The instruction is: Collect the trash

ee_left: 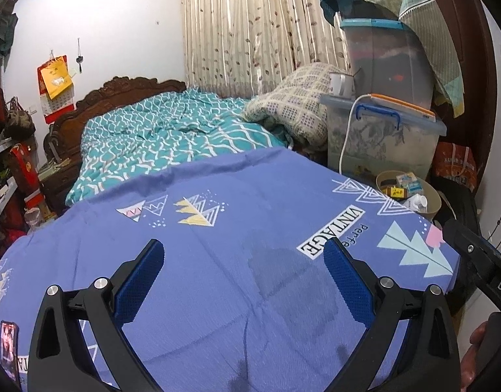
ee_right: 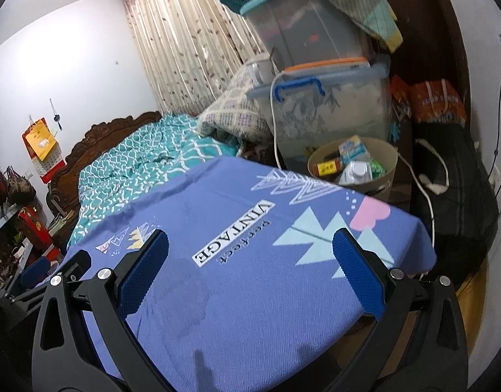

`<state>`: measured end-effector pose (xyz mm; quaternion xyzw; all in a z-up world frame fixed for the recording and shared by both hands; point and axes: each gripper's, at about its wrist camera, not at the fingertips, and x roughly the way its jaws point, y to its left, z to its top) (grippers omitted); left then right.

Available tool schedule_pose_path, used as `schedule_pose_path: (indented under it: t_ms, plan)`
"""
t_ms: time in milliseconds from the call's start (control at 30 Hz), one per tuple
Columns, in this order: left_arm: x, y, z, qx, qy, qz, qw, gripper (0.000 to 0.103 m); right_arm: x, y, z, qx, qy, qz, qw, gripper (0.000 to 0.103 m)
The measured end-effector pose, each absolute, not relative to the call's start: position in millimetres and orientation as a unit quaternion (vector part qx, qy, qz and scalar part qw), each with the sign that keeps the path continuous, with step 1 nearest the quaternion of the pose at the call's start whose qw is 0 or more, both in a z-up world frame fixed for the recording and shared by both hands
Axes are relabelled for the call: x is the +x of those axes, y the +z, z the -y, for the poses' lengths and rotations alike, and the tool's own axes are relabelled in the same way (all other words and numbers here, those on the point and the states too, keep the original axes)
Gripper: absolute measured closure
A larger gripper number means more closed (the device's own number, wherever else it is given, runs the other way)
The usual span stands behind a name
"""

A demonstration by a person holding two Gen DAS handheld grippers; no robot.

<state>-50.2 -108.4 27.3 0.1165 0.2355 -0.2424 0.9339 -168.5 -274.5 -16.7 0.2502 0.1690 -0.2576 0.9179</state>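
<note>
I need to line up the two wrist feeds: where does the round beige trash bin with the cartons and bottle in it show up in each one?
Left wrist: trash bin sits at the right, past the far right edge of the purple cloth, below the clear storage box.
Right wrist: trash bin lies right of centre, past the cloth's far corner.
Shared landmark: the white "VINTAGE" label printed on the cloth.

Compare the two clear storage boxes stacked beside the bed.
The upper storage box has a light blue lid and dark contents, with cloth draped over it. The lower storage box has darker blue handle clips and pale printed fabric inside, and carries a white mug on its lid. Both are translucent plastic with lids on.
</note>
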Motion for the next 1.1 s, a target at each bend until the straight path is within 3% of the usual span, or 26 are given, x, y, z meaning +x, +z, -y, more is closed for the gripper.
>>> schedule_pose_path:
  t_ms: [1100]
  plan:
    - [-54.2, 35.1, 106.5, 0.113, -0.244, -0.226, 0.936, 0.009, -165.1, -34.6, 272.0, 0.254, -0.252, -0.183, 0.916, 0.003]
